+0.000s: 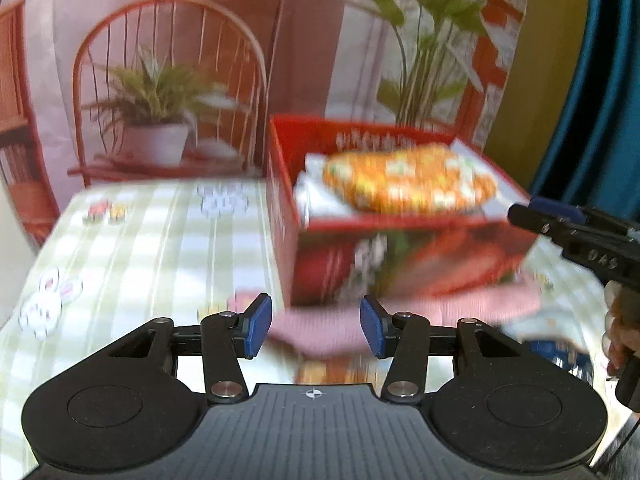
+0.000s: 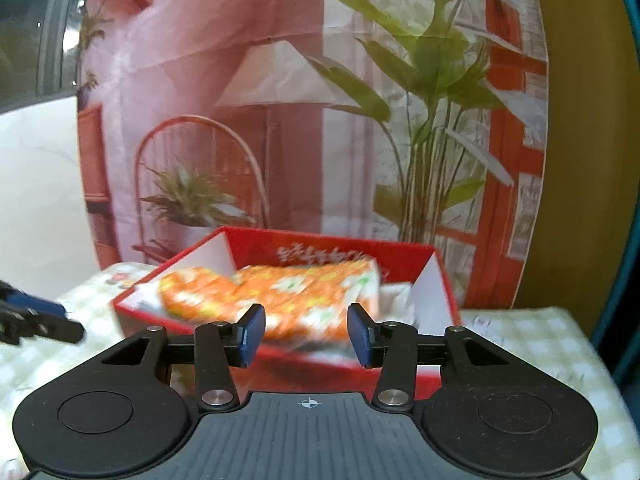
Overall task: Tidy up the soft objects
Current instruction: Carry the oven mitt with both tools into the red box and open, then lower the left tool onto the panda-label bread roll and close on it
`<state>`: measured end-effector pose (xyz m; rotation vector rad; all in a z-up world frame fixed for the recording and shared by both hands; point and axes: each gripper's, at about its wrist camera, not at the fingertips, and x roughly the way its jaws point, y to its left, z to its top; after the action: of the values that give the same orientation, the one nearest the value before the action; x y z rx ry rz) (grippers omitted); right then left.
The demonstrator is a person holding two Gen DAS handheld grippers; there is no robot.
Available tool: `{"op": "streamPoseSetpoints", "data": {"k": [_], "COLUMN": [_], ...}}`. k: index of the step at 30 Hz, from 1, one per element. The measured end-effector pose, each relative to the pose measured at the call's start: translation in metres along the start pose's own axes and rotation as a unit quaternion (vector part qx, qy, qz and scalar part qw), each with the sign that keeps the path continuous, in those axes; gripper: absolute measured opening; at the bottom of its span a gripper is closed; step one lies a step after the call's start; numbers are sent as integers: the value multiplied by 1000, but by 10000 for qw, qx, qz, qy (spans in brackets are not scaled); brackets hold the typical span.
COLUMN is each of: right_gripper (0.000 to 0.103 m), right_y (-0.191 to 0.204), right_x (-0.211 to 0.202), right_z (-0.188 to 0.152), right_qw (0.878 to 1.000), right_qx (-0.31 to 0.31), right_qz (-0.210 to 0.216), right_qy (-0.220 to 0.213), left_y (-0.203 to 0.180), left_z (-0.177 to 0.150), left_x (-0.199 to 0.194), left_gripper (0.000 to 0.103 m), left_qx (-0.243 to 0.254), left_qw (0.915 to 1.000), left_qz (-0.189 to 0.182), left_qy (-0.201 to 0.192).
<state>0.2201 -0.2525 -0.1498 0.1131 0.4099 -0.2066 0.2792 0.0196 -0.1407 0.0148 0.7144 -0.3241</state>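
An orange floral folded cloth (image 1: 408, 180) lies on top of white cloths inside an open red box (image 1: 288, 216) on the table. It also shows in the right wrist view (image 2: 304, 292), inside the same red box (image 2: 436, 280). A pink cloth (image 1: 332, 328) lies on the table in front of the box, just beyond my left gripper (image 1: 316, 328), which is open and empty. My right gripper (image 2: 306, 330) is open and empty, held just in front of the box's near wall. The right gripper shows from the side in the left wrist view (image 1: 560, 224).
The table has a green-and-white checked cloth (image 1: 140, 248) with small flower prints. A printed backdrop (image 2: 280, 100) with a chair, lamp and plants hangs behind. A blue patterned item (image 1: 560, 354) lies at the right near the holding hand. The left gripper's tip (image 2: 36, 320) shows at far left.
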Motion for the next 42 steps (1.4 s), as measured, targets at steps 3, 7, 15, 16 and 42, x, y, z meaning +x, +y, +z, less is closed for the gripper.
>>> {"op": "streamPoseSetpoints", "data": {"k": [3, 7, 15, 16, 42], "right_gripper": [43, 43, 49, 50, 61], "right_y": [6, 16, 33, 35, 60], "right_x": [-17, -32, -43, -43, 0], "right_z": [-17, -42, -80, -84, -119], "right_qw": [9998, 9995, 9975, 9969, 9800], "right_qx": [170, 207, -106, -173, -1033], "right_qz": [120, 201, 476, 516, 754], "right_qy": [39, 146, 505, 561, 1528], "left_y": [4, 11, 12, 8, -14], "left_z": [-20, -37, -37, -36, -36], "left_x": [5, 16, 47, 49, 71], "left_gripper": [51, 51, 49, 50, 47], "left_qx": [-116, -329, -708, -631, -573], "left_qw": [9997, 9986, 9955, 9958, 9945], "left_qz": [11, 70, -209, -222, -563], "left_qy": [232, 397, 593, 620, 673]}}
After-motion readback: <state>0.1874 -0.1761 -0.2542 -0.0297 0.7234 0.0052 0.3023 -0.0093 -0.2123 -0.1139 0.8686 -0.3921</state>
